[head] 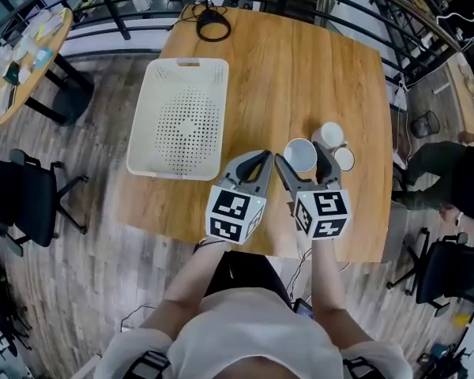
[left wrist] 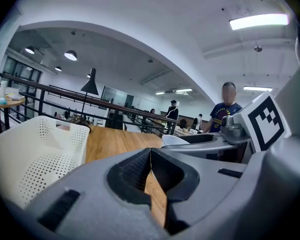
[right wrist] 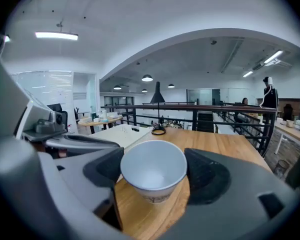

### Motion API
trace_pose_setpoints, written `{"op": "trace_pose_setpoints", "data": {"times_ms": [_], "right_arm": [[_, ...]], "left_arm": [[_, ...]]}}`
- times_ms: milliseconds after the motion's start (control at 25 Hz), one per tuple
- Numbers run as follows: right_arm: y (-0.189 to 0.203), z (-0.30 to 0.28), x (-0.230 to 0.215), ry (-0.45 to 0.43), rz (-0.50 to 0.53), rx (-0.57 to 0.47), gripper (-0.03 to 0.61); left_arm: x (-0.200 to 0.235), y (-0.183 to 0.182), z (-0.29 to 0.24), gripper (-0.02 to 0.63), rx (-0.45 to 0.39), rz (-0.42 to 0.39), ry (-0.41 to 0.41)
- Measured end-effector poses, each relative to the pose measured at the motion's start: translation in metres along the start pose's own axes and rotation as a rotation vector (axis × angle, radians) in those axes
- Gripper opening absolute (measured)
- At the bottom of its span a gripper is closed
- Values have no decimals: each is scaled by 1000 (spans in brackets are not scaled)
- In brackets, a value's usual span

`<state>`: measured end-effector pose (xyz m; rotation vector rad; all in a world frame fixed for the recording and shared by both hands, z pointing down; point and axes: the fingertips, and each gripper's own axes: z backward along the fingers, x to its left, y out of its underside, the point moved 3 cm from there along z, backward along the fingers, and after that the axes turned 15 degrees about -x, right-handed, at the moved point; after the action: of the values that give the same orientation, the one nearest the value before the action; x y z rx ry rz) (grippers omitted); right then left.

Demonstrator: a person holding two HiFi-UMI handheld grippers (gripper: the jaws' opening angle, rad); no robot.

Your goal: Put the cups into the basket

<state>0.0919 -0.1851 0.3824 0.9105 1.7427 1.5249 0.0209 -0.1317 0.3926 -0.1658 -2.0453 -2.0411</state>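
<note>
Nothing placed yet: white perforated plastic basket (head: 154, 125) empty on wooden worktop (head: 300, 69). right gripper (head: 302, 163) jaws clamp white paper cup (right wrist: 153, 171); left gripper (left wrist: 151, 156) jaws together, empty. Seemingly two more cups (head: 329, 135) waiting, partly hidden.

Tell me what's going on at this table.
A person holds a gripper in each hand over a wooden table. The right gripper has its fingers pressed on a white paper cup. The left gripper is beside it, fingers together and holding nothing. Two more cups stand on the table just beyond the held one. The white basket, off to the left, has no cups in it yet.
</note>
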Motion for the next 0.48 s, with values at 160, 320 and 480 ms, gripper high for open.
{"op": "trace_pose_setpoints", "data": {"times_ms": [160, 320, 480], "right_arm": [[-21, -27, 33, -100, 28, -32, 385], [-36, -55, 70, -202, 33, -57, 385], [-44, -80, 105, -288, 43, -67, 385]], "left_arm": [[32, -23, 17, 9, -41, -18, -74], [69, -39, 41, 9, -74, -33, -163], [104, -52, 68, 11, -100, -50, -251]]}}
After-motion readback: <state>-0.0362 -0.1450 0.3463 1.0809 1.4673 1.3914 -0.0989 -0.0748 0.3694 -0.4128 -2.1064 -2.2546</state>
